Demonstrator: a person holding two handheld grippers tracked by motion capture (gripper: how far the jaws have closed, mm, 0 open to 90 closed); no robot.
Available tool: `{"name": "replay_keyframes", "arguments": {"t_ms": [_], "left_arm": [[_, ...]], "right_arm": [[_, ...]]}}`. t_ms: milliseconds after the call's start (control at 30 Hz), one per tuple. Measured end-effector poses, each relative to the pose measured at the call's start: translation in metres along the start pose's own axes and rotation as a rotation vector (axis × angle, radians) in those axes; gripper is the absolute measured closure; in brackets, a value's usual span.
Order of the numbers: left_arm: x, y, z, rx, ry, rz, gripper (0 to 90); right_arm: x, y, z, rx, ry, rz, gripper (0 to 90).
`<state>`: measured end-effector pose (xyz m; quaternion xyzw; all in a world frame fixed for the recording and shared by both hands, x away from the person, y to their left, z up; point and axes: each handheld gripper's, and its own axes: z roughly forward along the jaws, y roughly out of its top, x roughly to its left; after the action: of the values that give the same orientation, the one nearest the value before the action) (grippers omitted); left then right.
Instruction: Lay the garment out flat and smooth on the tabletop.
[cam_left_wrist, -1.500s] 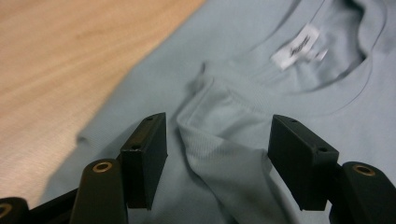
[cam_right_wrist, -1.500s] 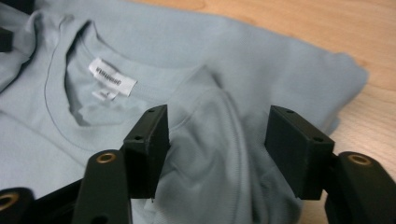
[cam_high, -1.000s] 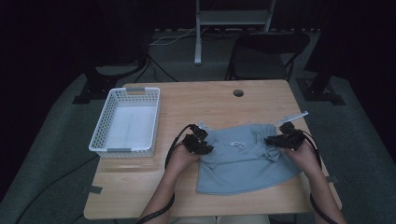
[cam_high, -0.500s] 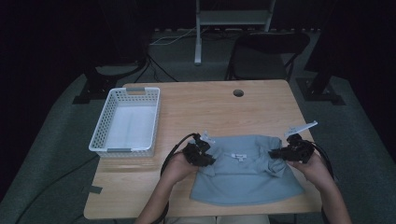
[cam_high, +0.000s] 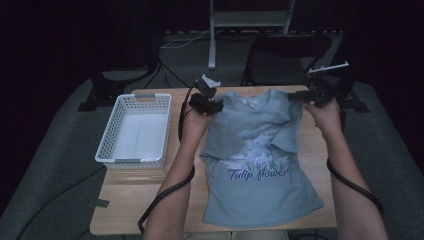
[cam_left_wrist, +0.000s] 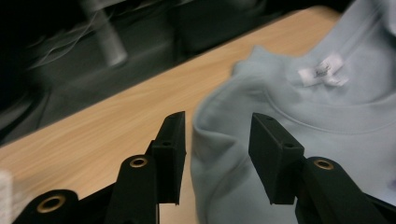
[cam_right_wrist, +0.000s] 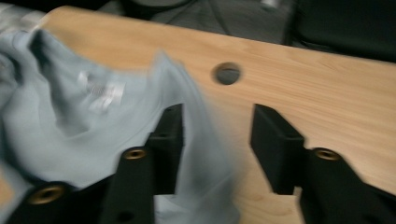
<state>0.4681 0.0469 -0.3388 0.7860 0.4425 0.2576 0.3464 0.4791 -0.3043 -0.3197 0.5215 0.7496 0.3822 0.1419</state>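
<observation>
A light blue cotton T-shirt (cam_high: 260, 160) printed "Tulip flower" is spread face up on the pale wooden table (cam_high: 150, 200), collar at the far edge, right of a white plastic mesh basket (cam_high: 134, 131). The left gripper (cam_high: 216, 105) is held at the far left shoulder and the right gripper (cam_high: 296, 96) at the far right shoulder. Both pairs of jaws are seen wide apart, with loose cloth lying between them, nothing clamped.

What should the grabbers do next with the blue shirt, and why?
Probably close both grippers on the shirt's shoulders. The T-shirt lies spread on the table, the left gripper and right gripper stand open at its collar end, and both sleeves lie folded inward.
</observation>
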Motion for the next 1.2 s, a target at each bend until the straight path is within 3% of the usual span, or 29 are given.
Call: {"name": "replay_keyframes", "arguments": {"t_ms": [33,100,200,300,400,567,633,733,800,967,1100,1200], "left_arm": [[-0.001,0.001,0.007,0.033,-0.013,0.008,57.2],[-0.009,-0.005,0.015,0.106,-0.001,0.104,49.3],[-0.013,-0.026,0.022,0.133,-0.070,0.088,49.2],[-0.019,-0.048,0.019,0.135,-0.110,0.080,49.1],[-0.027,-0.071,0.011,0.141,-0.118,0.119,49.1],[-0.039,-0.100,-0.006,0.122,-0.161,0.112,46.7],[-0.047,-0.113,-0.014,0.120,-0.183,0.137,46.7],[-0.057,-0.129,-0.024,0.112,-0.216,0.140,46.6],[-0.063,-0.138,-0.027,0.112,-0.231,0.142,46.3],[-0.078,-0.150,-0.028,0.096,-0.263,0.149,44.1],[-0.086,-0.155,-0.023,0.101,-0.285,0.155,44.1],[-0.088,-0.156,-0.022,0.102,-0.301,0.160,44.1]], "right_arm": [[-0.002,0.003,0.004,-0.012,-0.002,0.032,48.1],[-0.004,0.001,0.011,0.008,0.025,0.054,45.7],[-0.005,-0.018,0.024,0.054,0.025,0.047,43.9],[-0.010,-0.040,0.032,0.081,0.046,0.071,43.2],[-0.009,-0.060,0.033,0.095,0.074,0.074,41.6],[0.001,-0.087,0.033,0.131,0.099,0.028,40.4],[0.005,-0.094,0.028,0.117,0.067,0.013,40.0],[-0.006,-0.101,0.016,0.065,0.063,0.080,38.5],[-0.014,-0.105,0.014,0.075,0.070,0.117,36.9],[-0.022,-0.112,0.022,0.115,0.062,0.151,35.9],[-0.023,-0.115,0.034,0.155,0.054,0.162,43.9],[-0.020,-0.116,0.041,0.200,0.061,0.131,61.8]]}}
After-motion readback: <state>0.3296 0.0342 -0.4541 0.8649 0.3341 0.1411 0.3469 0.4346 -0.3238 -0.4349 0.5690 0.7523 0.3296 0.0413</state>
